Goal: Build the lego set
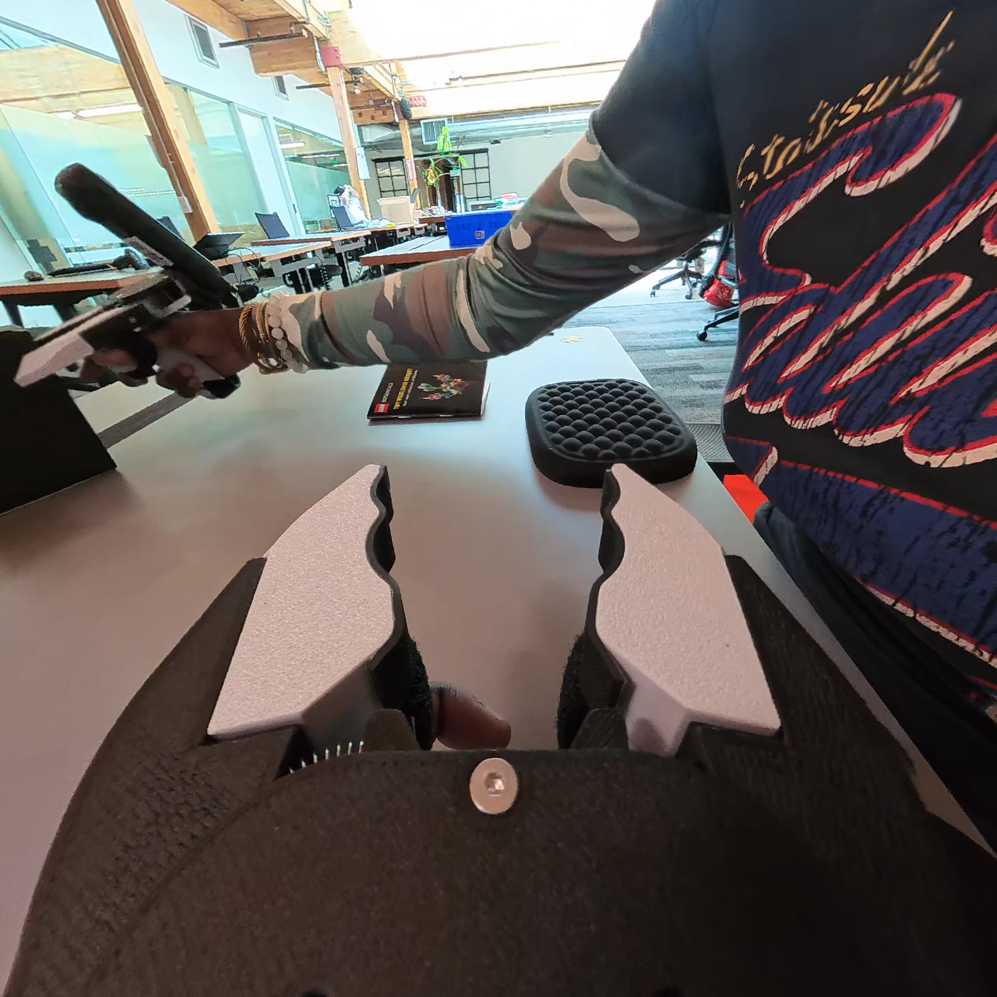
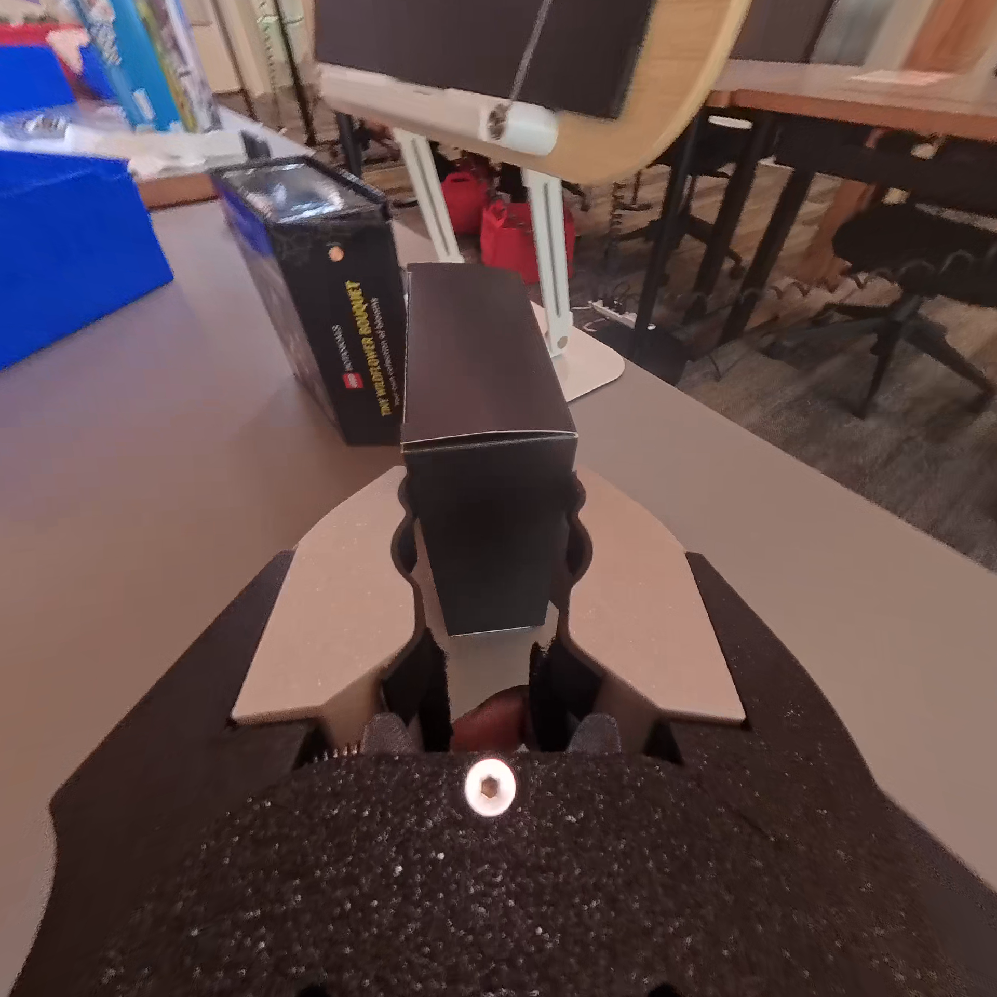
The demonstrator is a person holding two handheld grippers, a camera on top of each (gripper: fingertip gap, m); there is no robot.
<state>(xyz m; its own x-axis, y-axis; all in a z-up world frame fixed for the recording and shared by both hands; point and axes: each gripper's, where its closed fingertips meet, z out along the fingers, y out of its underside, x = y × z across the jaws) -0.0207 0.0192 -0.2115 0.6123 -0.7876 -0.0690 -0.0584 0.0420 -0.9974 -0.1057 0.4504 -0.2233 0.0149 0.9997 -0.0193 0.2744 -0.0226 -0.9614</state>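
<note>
My right gripper point(image 2: 491, 475) is shut on a plain black cardboard box point(image 2: 485, 388); both fingers press its sides near its near end. Just behind it stands the black printed lego set box point(image 2: 334, 302). My left gripper point(image 1: 496, 480) is open and empty, low over the grey table point(image 1: 216, 512). A black instruction booklet point(image 1: 431, 391) lies flat beyond it. In the left wrist view the right gripper point(image 1: 48, 361) shows at the far left, held by a hand, at the top of a black box point(image 1: 43, 431).
A black dimpled pad point(image 1: 609, 431) lies near the table's edge, beside the person's torso point(image 1: 863, 323). A blue bin point(image 2: 65, 248) stands left of the boxes. A white stand with a flat base point(image 2: 582, 361) sits at the table's edge behind them. The gap from one gripper's tips to the other's is roughly 45 centimetres.
</note>
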